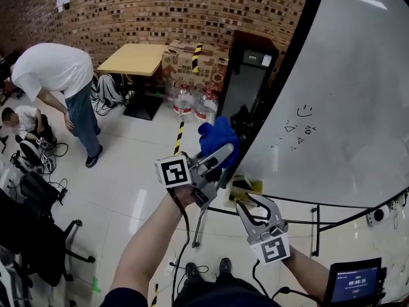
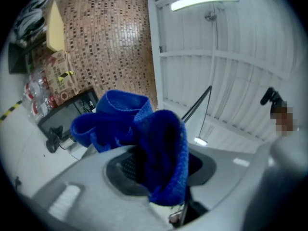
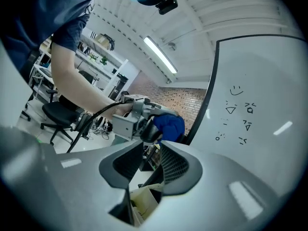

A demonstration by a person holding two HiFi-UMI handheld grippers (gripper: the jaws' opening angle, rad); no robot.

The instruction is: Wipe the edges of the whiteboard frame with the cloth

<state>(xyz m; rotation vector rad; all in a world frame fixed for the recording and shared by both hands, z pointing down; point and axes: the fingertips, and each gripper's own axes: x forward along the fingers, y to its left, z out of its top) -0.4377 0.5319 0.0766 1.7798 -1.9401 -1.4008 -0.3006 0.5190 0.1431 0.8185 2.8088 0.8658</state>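
In the head view, the left hand-held gripper [image 1: 225, 152] is raised with its jaws clamped on a bunched blue cloth [image 1: 217, 136]. The cloth sticks out past the tips, just beside the black frame [image 1: 291, 66] on the left edge of the whiteboard [image 1: 345, 107]; whether cloth and frame touch cannot be told. The right hand-held gripper [image 1: 254, 204] hangs lower, near the board's bottom edge. In the left gripper view, the cloth fills the gap between the jaws, pinched at the pads and folding over them. In the right gripper view, that gripper's jaws stand slightly apart with nothing between them. Beyond them the cloth sits in the other gripper, close to the frame.
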